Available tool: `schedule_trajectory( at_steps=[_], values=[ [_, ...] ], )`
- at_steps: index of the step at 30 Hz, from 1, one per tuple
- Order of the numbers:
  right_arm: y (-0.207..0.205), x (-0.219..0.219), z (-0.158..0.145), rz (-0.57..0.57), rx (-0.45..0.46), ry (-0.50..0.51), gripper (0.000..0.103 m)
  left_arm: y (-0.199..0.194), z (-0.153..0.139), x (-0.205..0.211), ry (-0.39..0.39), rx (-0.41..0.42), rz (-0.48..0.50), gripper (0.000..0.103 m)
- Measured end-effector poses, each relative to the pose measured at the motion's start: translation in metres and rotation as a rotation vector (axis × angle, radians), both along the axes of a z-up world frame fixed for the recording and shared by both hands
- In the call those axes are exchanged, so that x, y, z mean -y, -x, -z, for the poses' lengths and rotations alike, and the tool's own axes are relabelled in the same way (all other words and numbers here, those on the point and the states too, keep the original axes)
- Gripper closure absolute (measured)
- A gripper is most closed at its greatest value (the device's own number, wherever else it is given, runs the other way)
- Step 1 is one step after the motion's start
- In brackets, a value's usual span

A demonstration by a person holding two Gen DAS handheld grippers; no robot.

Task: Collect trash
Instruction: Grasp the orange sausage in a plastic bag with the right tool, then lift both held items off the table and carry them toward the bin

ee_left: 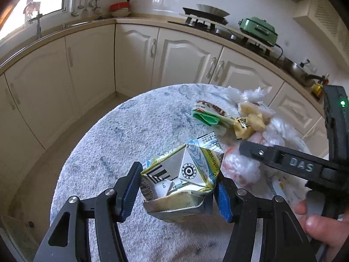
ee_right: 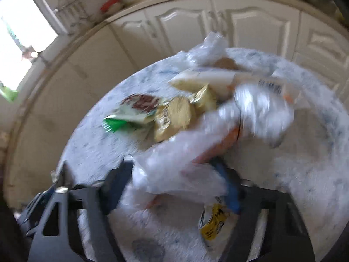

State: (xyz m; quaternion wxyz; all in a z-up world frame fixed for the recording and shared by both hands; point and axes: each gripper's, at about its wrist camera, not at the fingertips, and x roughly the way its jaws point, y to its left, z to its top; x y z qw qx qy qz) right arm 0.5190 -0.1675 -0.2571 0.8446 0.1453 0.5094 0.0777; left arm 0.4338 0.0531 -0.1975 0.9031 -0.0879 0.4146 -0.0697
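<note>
While left gripper clamps the carton for removal, right gripper grasps plastic; wrappers remain at one o'clock.

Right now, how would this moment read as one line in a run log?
left gripper: shut on crushed drink carton | right gripper: shut on clear plastic bag, view blurred | green snack wrapper: on round table

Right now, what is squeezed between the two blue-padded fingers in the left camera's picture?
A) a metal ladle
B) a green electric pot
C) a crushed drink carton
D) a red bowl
C: the left gripper is clamped on a crushed drink carton with a barcode, its fingers pressing both sides above the round table.
</note>
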Motion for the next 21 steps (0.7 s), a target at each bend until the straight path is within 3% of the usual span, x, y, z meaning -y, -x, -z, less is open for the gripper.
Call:
schedule_trajectory(
  at_steps=[2, 6, 11, 12, 14, 16, 21],
  values=[
    [0.007, 0.005, -0.001, -0.022, -0.015, -0.053, 0.047, 0.006, -0.002, 0.001, 0.003, 0.004, 0.005, 0.046],
    [0.012, 0.013, -0.003, 0.029, -0.013, -0.12, 0.045, 0.015, -0.005, 0.003, 0.008, 0.009, 0.002, 0.046],
    [-0.003, -0.002, 0.003, 0.077, -0.011, -0.053, 0.038, 0.025, -0.009, 0.005, 0.002, 0.004, -0.003, 0.047],
    [-0.005, -0.007, 0.003, 0.08, -0.005, -0.026, 0.041, 0.027, -0.011, 0.005, 0.002, 0.004, -0.004, 0.047],
    [-0.002, -0.007, 0.003, 0.084, 0.009, -0.008, 0.057, 0.032, -0.014, 0.005, 0.002, 0.006, -0.004, 0.047],
    [0.007, -0.001, 0.005, 0.075, 0.022, -0.044, 0.064, 0.038, -0.017, 0.005, -0.004, 0.014, -0.002, 0.047],
    [0.036, 0.014, 0.003, 0.035, 0.039, -0.13, 0.072, 0.051, -0.026, 0.009, -0.004, 0.03, 0.001, 0.047]
  ],
)
